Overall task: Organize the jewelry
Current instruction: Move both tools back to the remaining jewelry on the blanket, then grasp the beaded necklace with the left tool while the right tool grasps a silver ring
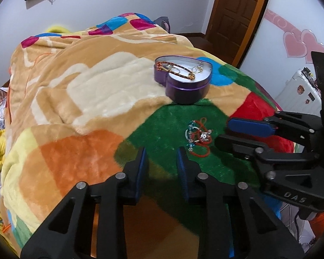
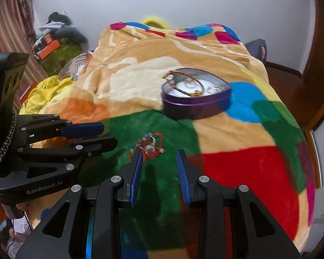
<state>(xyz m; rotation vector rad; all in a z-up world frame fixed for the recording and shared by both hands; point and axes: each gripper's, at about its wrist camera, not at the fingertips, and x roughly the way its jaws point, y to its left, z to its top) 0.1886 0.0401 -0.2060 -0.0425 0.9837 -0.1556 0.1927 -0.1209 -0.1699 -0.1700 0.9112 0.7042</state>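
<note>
A purple heart-shaped tin [image 1: 184,86] stands open on the colourful blanket, with a braided bracelet [image 1: 179,70] and rings inside. It also shows in the right wrist view [image 2: 194,105]. A tangle of red cord and bead jewelry [image 1: 197,137] lies on the green patch in front of the tin, also seen in the right wrist view [image 2: 150,144]. My left gripper [image 1: 162,153] is open and empty, just left of the tangle. My right gripper [image 2: 159,155] is open and empty, its left finger at the tangle's near edge. Each gripper shows in the other's view, the right one [image 1: 224,129] and the left one [image 2: 110,133].
The blanket [image 1: 86,86] covers a bed and falls away at its edges. A wooden door [image 1: 235,15] and a white suitcase [image 1: 300,88] stand at the right. Yellow cloth [image 2: 45,95] and piled clothes and boxes [image 2: 58,41] lie left of the bed.
</note>
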